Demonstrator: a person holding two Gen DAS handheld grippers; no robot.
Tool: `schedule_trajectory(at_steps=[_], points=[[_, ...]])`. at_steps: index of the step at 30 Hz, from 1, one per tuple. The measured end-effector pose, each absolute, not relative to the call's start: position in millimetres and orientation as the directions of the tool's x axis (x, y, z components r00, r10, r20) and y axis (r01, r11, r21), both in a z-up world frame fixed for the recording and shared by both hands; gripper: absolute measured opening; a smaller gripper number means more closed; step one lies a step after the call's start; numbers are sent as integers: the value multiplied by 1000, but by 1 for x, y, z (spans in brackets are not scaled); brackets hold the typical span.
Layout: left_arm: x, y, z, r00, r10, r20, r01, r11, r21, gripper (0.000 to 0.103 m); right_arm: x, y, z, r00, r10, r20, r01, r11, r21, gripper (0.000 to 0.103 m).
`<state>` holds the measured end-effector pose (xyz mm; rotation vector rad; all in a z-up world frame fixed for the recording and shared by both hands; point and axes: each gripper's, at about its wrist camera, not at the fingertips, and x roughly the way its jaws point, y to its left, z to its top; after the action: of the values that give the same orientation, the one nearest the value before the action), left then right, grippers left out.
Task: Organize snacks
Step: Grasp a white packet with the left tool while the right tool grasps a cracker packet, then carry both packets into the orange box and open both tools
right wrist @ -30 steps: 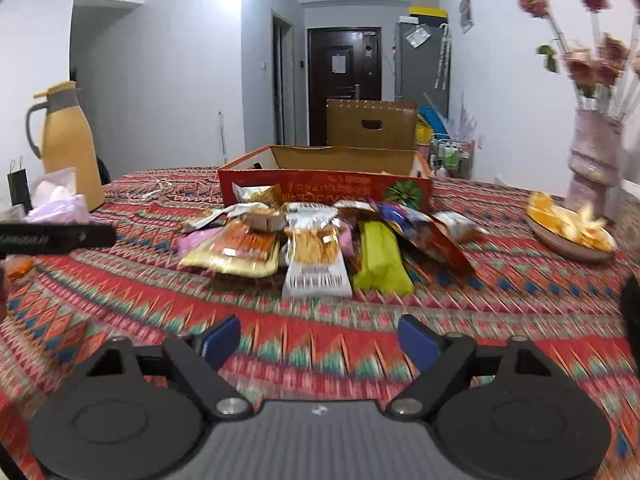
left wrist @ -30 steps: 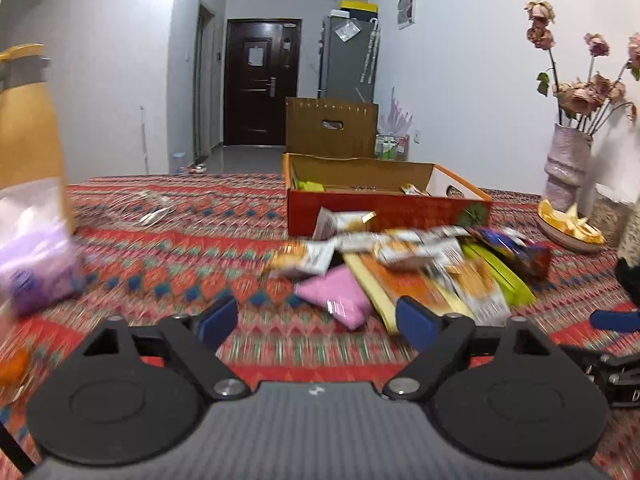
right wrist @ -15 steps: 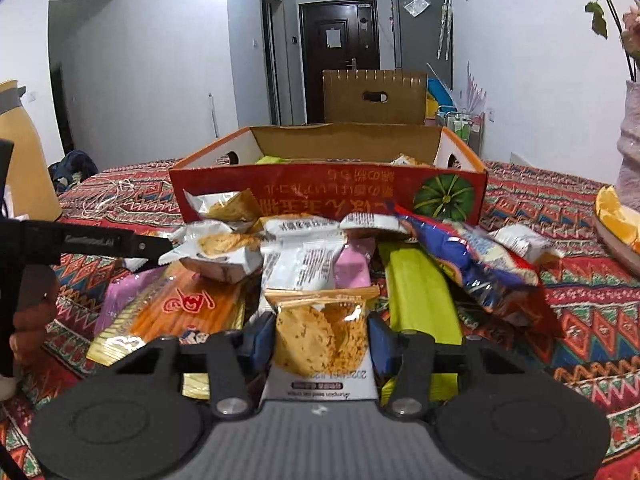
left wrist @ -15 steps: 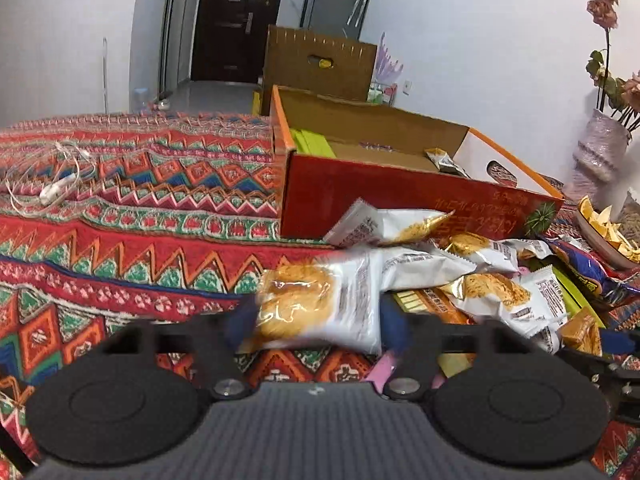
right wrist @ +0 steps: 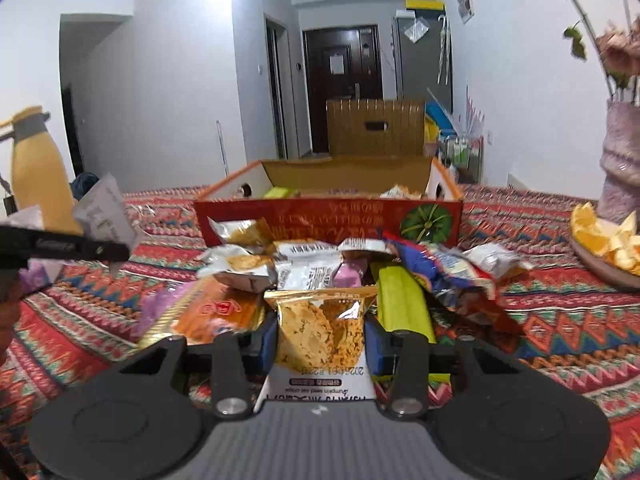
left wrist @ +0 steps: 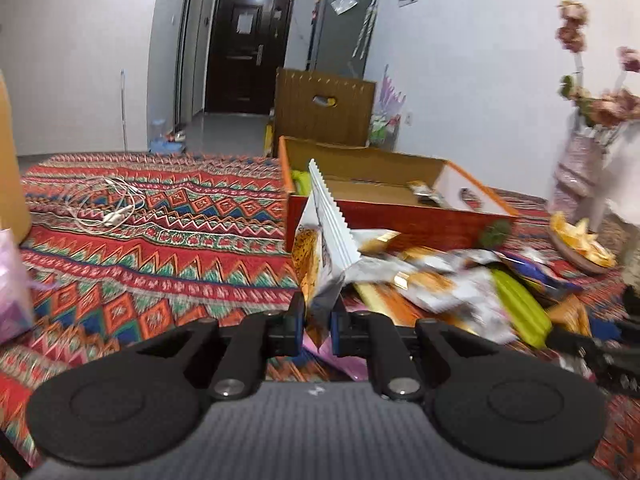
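Sitting at the far side of the snack heap, the open red-and-orange box (right wrist: 328, 222) holds a green packet (right wrist: 280, 191) at its left end and a small crisp packet (right wrist: 400, 191) toward its right; the left wrist view shows that packet lying on the box's brown floor. A shallow dish (right wrist: 600, 268) of orange pieces rests on the cloth to the right, just beside a pale vase (right wrist: 620, 168) with dried pink flowers.

The left gripper (left wrist: 318, 322) has its fingers pinched nearly together on a silver cracker packet (left wrist: 320, 240), standing on edge with its serrated seal uppermost. The right gripper (right wrist: 320, 344) clamps a gold-topped crisp packet (right wrist: 320, 336) at both sides, at the near edge of the heap (right wrist: 360, 272) of wrappers, including a long green bar (right wrist: 400, 304).

The table wears a red zigzag-patterned cloth (left wrist: 140, 248), with a tangle of white earphone cable (left wrist: 108, 208) lying well apart from the snacks. A yellow flask (right wrist: 36, 168) stands at left. Beyond are white walls, a brown cardboard crate (right wrist: 376, 128) and a dark door (right wrist: 340, 80)
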<state>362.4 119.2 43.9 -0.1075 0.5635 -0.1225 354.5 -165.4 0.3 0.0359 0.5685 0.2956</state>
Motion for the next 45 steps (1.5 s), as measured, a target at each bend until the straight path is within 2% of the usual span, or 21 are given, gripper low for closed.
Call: schedule_trajectory(at_steps=[6,11,16,21,28,35,41,45], points=[[270,94,55,840,-205,-501,119,973,-199,12,297,-182,23,821,294,-490,-276,955,110,42],[223,73,55,825,-237,-513,142,966,-217,12,258,-193,28,818,310,-484,-287,950,122,42],[206,58,59,828,-240,-506,164,968,-191,12,233,-204,32,822,326,-466,-299,945,133,42],[222,52,74,840,-260,-477,201,965,-172,12,234,-221,38,825,340,-451,-299,940,162,42],[320,54,117,876,-254,-410,235,967,-97,12,304,-244,74,825,408,-391,-353,912,208,42],[469,58,129,850,-251,-464,229,968,-104,12,443,-236,109,815,433,-385,-378,901,214,42],[612,48,94,787,-166,-594,175,984,-42,12,607,-201,99,743,445,-501,-350,895,275,42],[685,41,56,730,-97,-677,145,989,15,12,698,-166,57,688,346,-638,-290,937,195,42]])
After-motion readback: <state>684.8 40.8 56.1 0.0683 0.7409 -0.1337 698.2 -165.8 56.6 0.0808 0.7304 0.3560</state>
